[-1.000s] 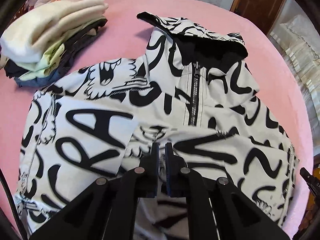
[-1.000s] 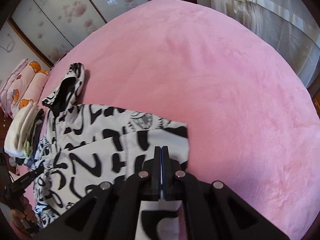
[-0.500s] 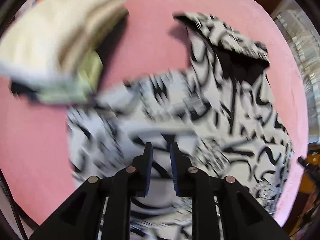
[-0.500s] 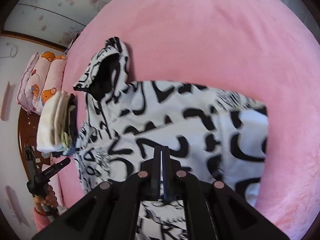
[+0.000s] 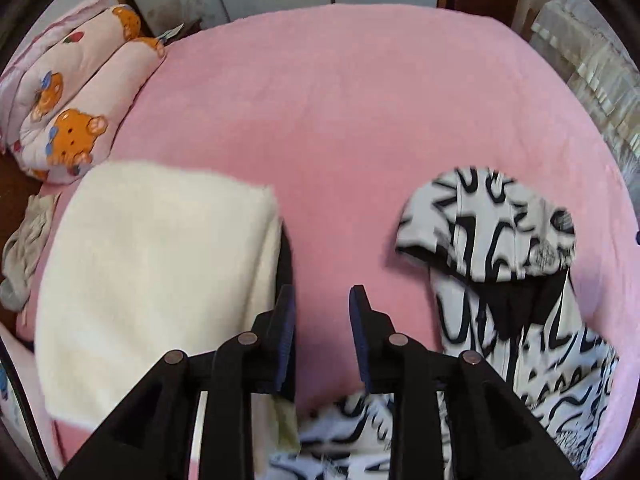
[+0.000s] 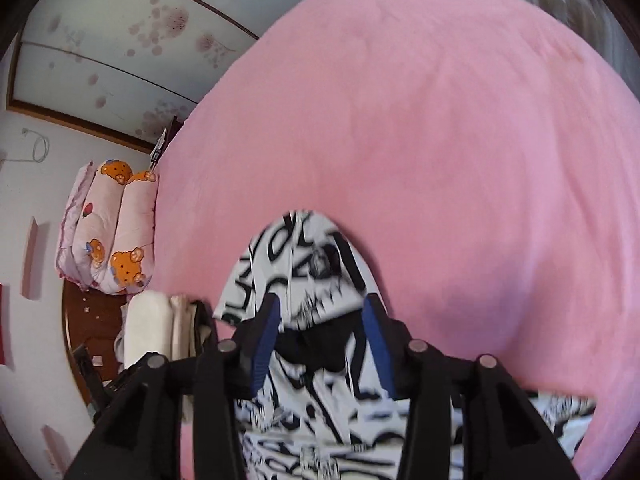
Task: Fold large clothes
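Closest in, the left gripper (image 5: 322, 300) has its jaws parted and opening wider, nothing between the blue pads, just pink bed cover showing through the gap. Right gripper (image 6: 322, 308) is the same deal: jaws opening, spread fairly wide, not pinching anything. The hood of the black-and-white graffiti hoodie (image 6: 304, 360) shows through the gap below it, but the pads don't look like they're pressing on the fabric.

The hoodie lies flat on the pink bed (image 6: 400, 120), with its hood end pointing toward the far side. From the left wrist view it sits off to the right (image 5: 504, 280), hood with the black lining visible, and a bit of its print also peeks out under the gripper at the bottom edge. It's a bit motion-blurred, so I can't read the folds.

Just left of the left gripper there's a stack of folded clothes (image 5: 156, 272) with a cream fleecy one on top and darker layers underneath.

Further back, at the bed's left edge, there's a pink bear-print pillow (image 5: 76, 116), and behind that floral sliding panels (image 6: 120, 40)
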The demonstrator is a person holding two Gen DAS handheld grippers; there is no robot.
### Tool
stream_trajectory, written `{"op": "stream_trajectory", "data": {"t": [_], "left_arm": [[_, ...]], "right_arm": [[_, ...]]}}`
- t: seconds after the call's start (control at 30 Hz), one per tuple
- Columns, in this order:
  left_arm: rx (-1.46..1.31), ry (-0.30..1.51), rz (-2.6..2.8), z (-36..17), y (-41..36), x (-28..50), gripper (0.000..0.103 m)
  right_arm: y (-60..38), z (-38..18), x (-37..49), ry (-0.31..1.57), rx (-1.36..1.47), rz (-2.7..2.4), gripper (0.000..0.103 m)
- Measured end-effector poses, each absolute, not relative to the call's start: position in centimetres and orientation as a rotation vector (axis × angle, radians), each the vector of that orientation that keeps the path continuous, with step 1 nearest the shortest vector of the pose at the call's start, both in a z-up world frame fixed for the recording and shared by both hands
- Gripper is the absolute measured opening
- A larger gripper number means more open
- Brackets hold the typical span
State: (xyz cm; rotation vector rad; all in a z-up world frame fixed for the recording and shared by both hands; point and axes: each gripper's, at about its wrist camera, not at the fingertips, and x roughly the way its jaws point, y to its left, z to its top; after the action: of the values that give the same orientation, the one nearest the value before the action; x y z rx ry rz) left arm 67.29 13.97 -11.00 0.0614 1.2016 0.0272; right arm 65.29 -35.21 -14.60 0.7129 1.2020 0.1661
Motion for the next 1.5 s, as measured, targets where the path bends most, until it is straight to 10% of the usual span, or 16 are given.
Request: {"op": "stream_trajectory", "data": {"t": [0.3, 0.87, 1.07, 1.5], "left_arm": [[-0.101, 1.038, -0.124, -16.5, 11.5, 74.4, 0.06], [-0.231, 1.202, -0.229, -30.0, 8.0, 79.9, 0.062], [-0.296, 1.226, -0.303, -30.4, 6.5, 80.6, 0.01], [-0.252, 1.023, -0.302, -20.4, 4.6, 75.5, 0.005]], "right_arm": [[-31.2, -20.6, 71.9, 1.185, 0.508, 0.225, 0.044], [-28.3, -30.9, 75.3, 1.235, 0.548, 0.362, 0.048], [-27.8, -30.4, 75.4, 1.217, 0.575, 0.381, 0.014], [-28.3, -22.1, 71.7, 1.054, 0.544, 0.468, 0.001]]}}
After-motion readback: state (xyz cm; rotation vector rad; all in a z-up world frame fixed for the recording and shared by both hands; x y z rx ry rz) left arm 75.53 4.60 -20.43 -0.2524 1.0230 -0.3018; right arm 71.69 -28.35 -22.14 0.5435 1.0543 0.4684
